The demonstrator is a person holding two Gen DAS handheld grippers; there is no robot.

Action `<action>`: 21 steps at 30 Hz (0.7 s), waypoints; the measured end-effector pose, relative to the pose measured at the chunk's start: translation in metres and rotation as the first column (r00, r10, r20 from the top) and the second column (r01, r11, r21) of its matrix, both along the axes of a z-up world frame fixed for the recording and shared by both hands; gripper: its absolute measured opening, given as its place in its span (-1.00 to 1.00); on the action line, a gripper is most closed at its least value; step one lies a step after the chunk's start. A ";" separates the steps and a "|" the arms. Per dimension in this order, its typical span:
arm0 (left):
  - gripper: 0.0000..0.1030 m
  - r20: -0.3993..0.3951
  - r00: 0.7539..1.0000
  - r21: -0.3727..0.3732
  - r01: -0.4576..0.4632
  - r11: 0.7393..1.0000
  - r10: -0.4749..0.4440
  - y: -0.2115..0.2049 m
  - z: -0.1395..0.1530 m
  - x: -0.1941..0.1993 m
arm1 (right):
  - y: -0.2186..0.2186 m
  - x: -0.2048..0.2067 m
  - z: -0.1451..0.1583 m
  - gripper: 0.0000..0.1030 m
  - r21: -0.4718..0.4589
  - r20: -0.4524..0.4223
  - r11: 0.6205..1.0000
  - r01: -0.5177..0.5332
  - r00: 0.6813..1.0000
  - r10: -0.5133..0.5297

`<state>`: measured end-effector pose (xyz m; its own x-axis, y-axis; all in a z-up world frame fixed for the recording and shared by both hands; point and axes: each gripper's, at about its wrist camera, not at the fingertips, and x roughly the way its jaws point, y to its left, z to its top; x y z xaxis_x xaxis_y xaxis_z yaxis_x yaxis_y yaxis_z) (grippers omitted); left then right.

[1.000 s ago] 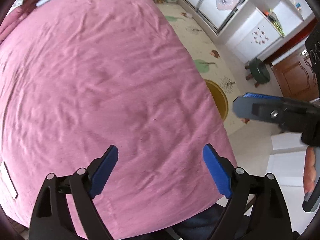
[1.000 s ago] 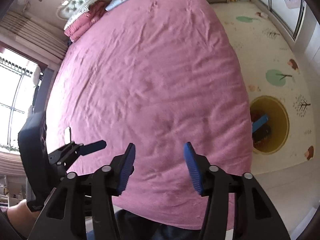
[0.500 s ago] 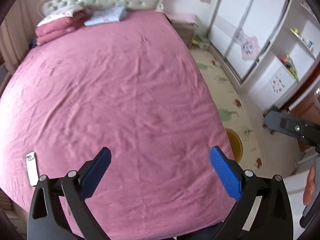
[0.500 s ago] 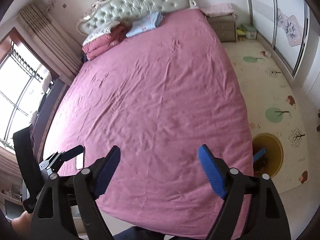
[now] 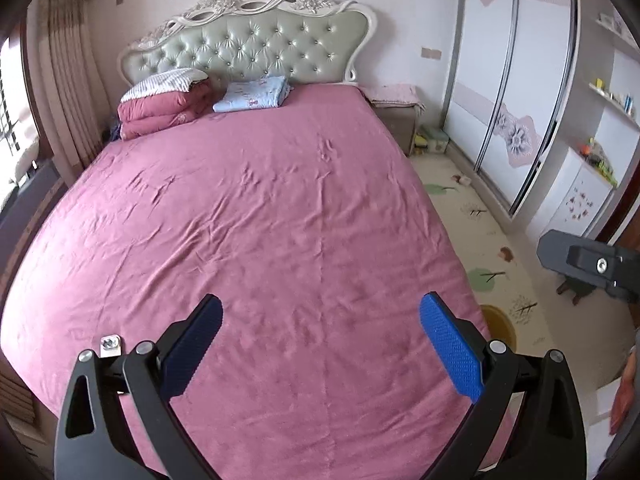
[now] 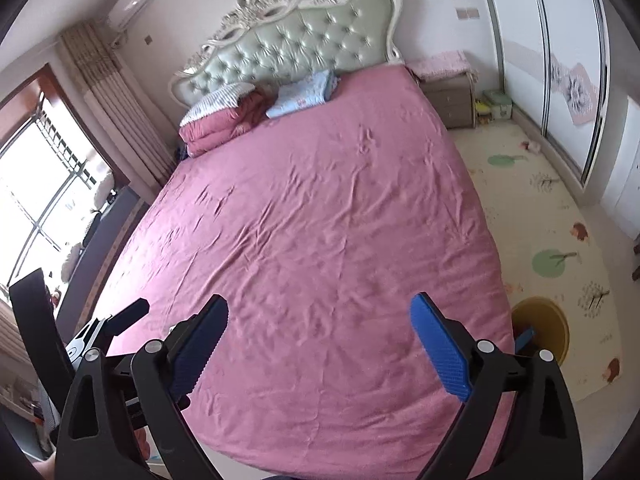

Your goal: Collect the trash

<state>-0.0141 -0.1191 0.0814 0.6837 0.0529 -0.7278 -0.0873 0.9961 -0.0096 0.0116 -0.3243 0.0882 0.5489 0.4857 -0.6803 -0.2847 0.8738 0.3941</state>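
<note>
A yellow round bin stands on the floor by the bed's right side, with a blue item inside; its rim also peeks past the bed's edge in the left wrist view. A small flat white object lies on the pink sheet near the bed's near left corner. My left gripper hangs wide open over the near end of the bed, holding nothing. The jaws of my right gripper are opening, with only sheet behind them. Each gripper shows at the edge of the other's view.
Folded red quilts, a striped pillow and a folded light-blue blanket lie by the tufted headboard. A nightstand and sliding wardrobe doors border a patterned floor mat. A window lies left.
Both grippers have risen and tilted up, so the view went from the close sheet to the whole bed and headboard. Both pairs of jaws have spread wider.
</note>
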 end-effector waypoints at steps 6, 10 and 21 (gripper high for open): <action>0.92 -0.007 0.997 0.050 -0.072 0.996 0.072 0.009 0.000 0.003 | 0.002 -0.012 0.009 0.81 -0.008 0.049 1.000 0.018 0.999 -0.017; 0.92 0.015 0.997 0.026 -0.070 0.997 0.070 0.014 0.002 -0.002 | 0.004 -0.012 0.009 0.81 -0.008 0.044 1.000 0.012 0.999 -0.011; 0.92 0.054 0.997 -0.004 -0.057 0.998 0.057 0.018 0.005 -0.002 | -0.011 -0.011 0.004 0.81 0.051 0.038 0.996 0.072 0.997 -0.074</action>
<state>-0.0157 -0.1011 0.0865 0.7180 0.0913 -0.6900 -0.1430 0.9896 -0.0178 0.0003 -0.3352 0.0927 0.6104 0.4759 -0.6332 -0.2369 0.8725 0.4274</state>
